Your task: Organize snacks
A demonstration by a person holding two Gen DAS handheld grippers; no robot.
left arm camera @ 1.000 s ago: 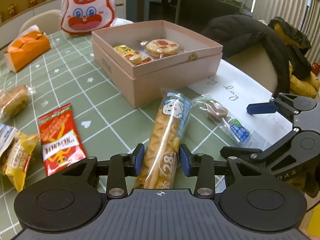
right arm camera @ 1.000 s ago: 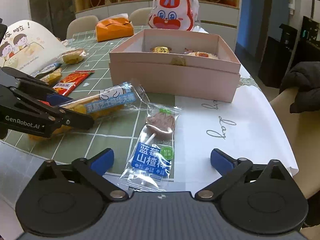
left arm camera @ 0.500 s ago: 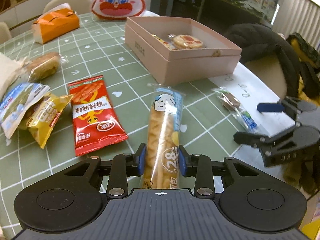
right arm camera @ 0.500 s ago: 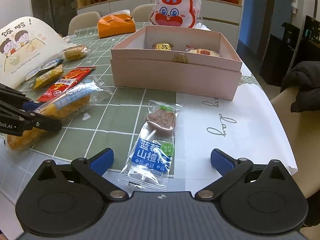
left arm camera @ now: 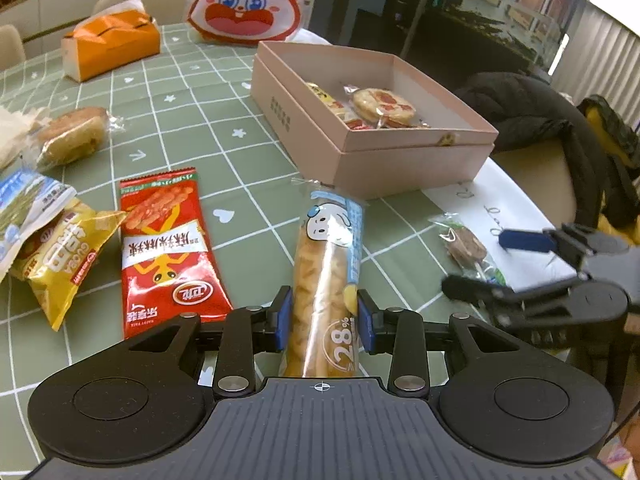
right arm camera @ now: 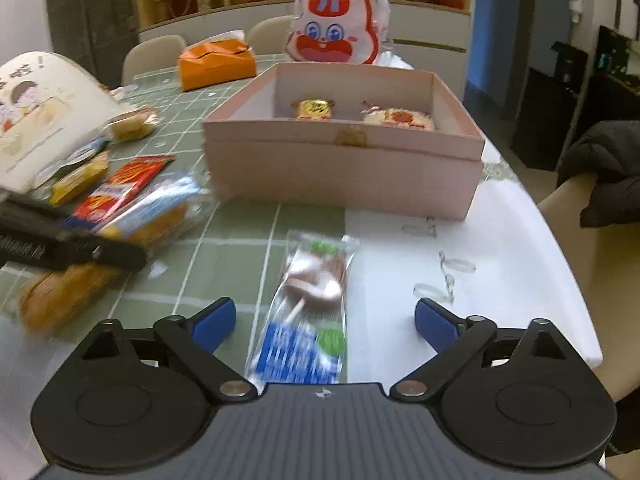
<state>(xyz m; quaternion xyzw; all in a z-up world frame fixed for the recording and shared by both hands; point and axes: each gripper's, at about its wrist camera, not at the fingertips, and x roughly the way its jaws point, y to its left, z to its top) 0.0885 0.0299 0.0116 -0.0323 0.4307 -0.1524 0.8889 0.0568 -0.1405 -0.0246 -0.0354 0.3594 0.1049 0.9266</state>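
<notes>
- Left wrist view: the left gripper (left arm camera: 325, 316) points down at the table, its jaws pressing a long snack pack (left arm camera: 326, 276) near the pink box (left arm camera: 400, 168).
- The right gripper (right arm camera: 325, 322) tilts down too; its wide jaws have just been closing, the lollipop (right arm camera: 308, 304) lying untouched between them.

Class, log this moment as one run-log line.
left gripper: shut on biscuit pack | right gripper: closing around lollipop | box: open

Pretty bright, soft indoor light, with a blown-out window top right in the left view. Heavy fisheye bending at the edges. Right view is motion-smeared, especially the lollipop packet (right arm camera: 306, 312).
</notes>
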